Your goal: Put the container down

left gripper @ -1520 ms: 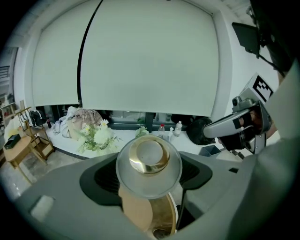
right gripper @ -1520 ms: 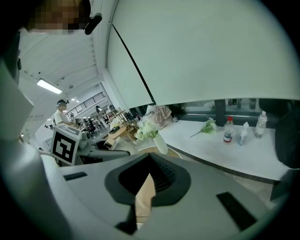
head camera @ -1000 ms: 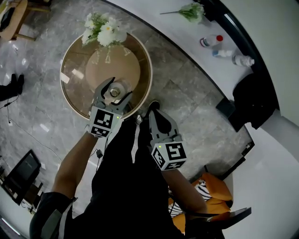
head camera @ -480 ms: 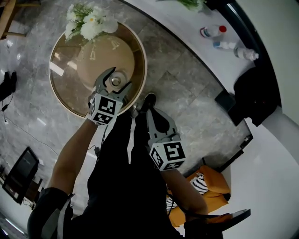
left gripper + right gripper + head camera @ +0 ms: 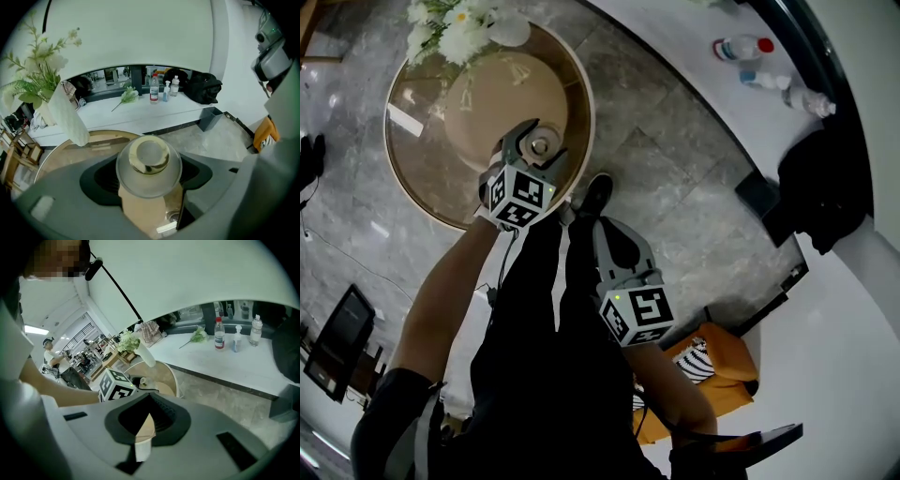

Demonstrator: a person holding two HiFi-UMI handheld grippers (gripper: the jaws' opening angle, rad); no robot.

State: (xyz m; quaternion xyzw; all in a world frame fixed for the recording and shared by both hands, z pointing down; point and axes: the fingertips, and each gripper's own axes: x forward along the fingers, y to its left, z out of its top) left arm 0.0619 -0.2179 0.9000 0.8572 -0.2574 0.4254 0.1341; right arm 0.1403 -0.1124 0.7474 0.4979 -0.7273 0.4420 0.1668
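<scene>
In the left gripper view a clear glass container point(image 5: 149, 161) with a round top is clamped between the grey jaws of my left gripper point(image 5: 149, 176), which is shut on it. The head view has this gripper point(image 5: 536, 141) and the container point(image 5: 541, 145) over the near right part of the round brown table point(image 5: 422, 187). Whether the container's base touches the tabletop is hidden. My right gripper point(image 5: 602, 225) hangs lower, by the person's dark trousers, off the table. In its own view the right gripper point(image 5: 145, 427) is shut with nothing between the jaws.
A white vase of flowers point(image 5: 455, 19) stands at the table's far side, and it is also in the left gripper view point(image 5: 65, 117). Beyond the table a white counter point(image 5: 694, 84) carries bottles point(image 5: 745, 47) and a black bag point(image 5: 825, 178). A shoe point(image 5: 595, 192) rests on grey floor tiles.
My left gripper, still holding the container, has shifted slightly toward the table's right side and its marker cube covers more of it. The right gripper has stayed put.
</scene>
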